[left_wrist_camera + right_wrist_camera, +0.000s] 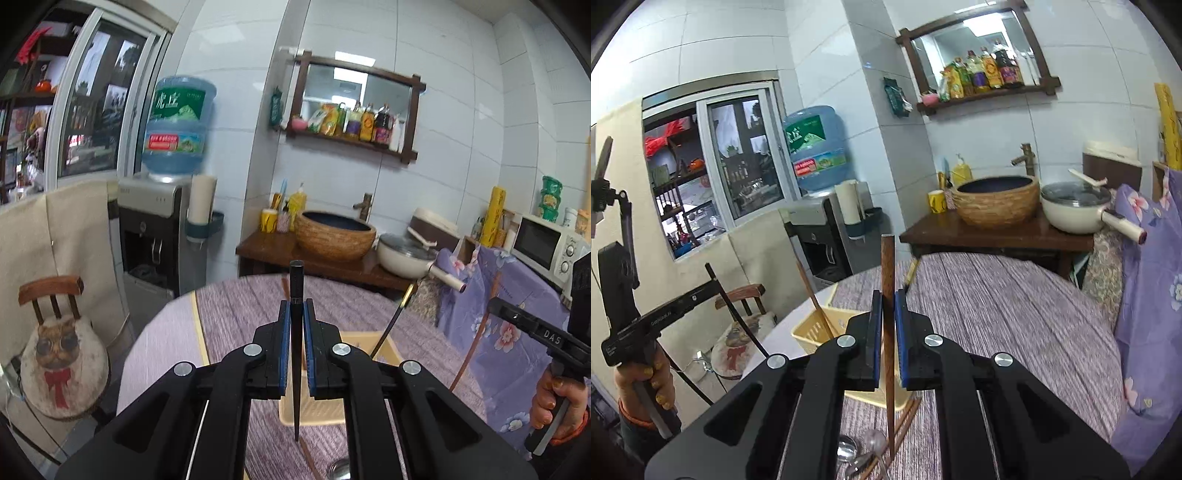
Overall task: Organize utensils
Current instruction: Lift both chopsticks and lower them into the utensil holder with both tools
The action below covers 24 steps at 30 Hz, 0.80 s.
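Glossy black chopstick [296,332], wooden chopstick [888,332]

Both claws raised, each pinched shut
The left claw [295,314] points forward with blue pads closed on a dark stick; the right claw [888,306] does likewise on a brown one, and a bare hand [554,402] grips each handle

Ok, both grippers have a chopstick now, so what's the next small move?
Probably lower the left gripper so the black chopstick drops into the yellow basket. Its tip already hangs over the basket, which holds other chopsticks. The right gripper can follow with the brown chopstick.
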Available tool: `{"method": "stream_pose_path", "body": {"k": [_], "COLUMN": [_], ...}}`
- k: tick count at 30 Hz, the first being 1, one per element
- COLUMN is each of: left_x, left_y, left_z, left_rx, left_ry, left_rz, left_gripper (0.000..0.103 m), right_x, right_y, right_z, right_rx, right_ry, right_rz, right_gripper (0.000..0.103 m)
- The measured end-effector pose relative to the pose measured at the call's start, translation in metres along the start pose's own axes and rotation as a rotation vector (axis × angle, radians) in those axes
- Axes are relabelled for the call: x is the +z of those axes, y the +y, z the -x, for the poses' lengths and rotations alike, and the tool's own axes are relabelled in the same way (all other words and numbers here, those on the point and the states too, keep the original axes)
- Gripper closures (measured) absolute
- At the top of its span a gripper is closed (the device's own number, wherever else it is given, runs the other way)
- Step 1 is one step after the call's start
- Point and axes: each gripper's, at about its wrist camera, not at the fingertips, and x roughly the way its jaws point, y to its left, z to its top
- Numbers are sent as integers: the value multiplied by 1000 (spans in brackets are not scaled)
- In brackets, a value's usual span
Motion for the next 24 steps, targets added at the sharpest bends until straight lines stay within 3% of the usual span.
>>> {"method": "stream_pose_path", "body": {"k": [7, 10, 14, 24], "left_x": [62, 77, 70, 4], "left_y": [-24, -33, -36, -18], "left_z": [6, -5, -32, -86], "left_rx": [-33, -39, -16, 7], "left_ry": [-96, -125, -114, 44], "left_rz": [-37, -25, -6, 46], "left_gripper": [95, 95, 95, 95], "right_x": [70, 84, 77, 14], "right_y": [27, 40, 49, 28], "right_z": [-1, -11, -36, -95], "right_rx": [47, 21, -26, -54], "right_ry": [-124, -176, -195, -52], "right_rz": [16, 42, 81, 17], "right_gripper": [95, 95, 95, 95]}}
